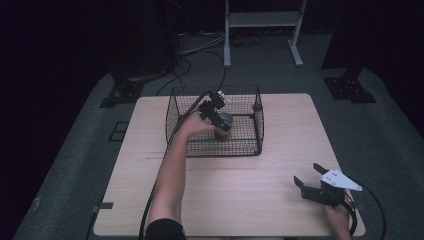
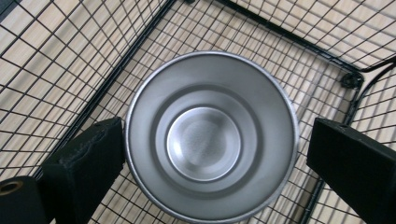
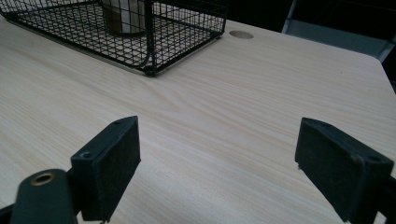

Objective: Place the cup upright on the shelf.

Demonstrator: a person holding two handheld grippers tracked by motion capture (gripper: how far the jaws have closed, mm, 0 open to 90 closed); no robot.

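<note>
A shiny steel cup [image 1: 224, 126] stands upright inside a black wire basket [image 1: 215, 150] at the table's back centre. My left gripper [image 1: 216, 114] reaches down into the basket from above. In the left gripper view its jaws are spread on either side of the cup [image 2: 210, 140], mouth up and empty; the left jaw is at the rim and the right jaw is a little apart. My right gripper [image 1: 306, 172] hovers open over bare tabletop at the front right, and between its jaws [image 3: 217, 158] there is nothing. The basket [image 3: 154, 32] lies ahead of it.
The light wooden table [image 1: 260, 200] has a round cable hole [image 3: 241, 34] near its far edge. A cable trails from each gripper. Beyond the table stand a white frame [image 1: 260, 20] and black stand feet [image 1: 350, 90] on the grey floor.
</note>
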